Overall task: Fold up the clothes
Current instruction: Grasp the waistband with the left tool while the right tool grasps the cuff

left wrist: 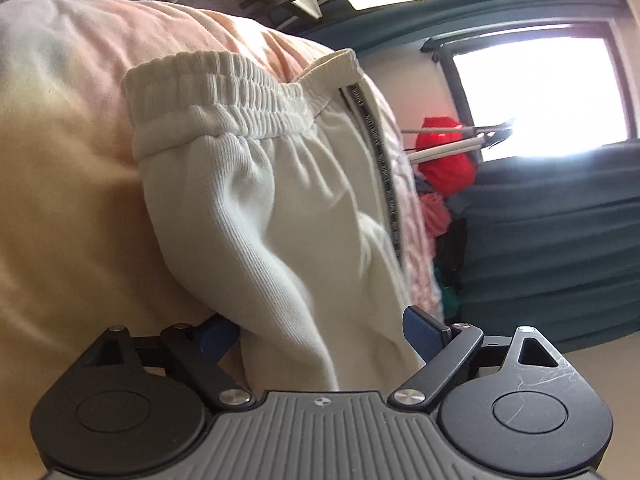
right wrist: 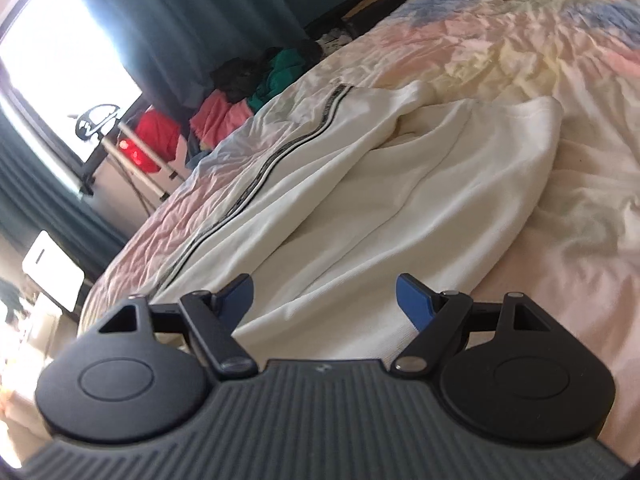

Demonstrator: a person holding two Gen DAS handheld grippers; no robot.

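White sweatpants (left wrist: 280,184) with an elastic waistband and a dark patterned side stripe lie on the pastel bedsheet (left wrist: 60,200). My left gripper (left wrist: 320,332) is open, its blue fingertips either side of a bunched fold of the pants near the waistband; the left fingertip is partly hidden behind the cloth. In the right wrist view the pants (right wrist: 400,184) stretch away across the bed (right wrist: 540,60), legs folded over each other. My right gripper (right wrist: 324,296) is open and empty, just above the near end of the pants.
A pile of red, pink, green and black clothes (right wrist: 248,92) lies at the bed's far edge. Beyond stand a bright window (right wrist: 60,60), dark teal curtains (left wrist: 540,240) and a metal rack (right wrist: 140,148).
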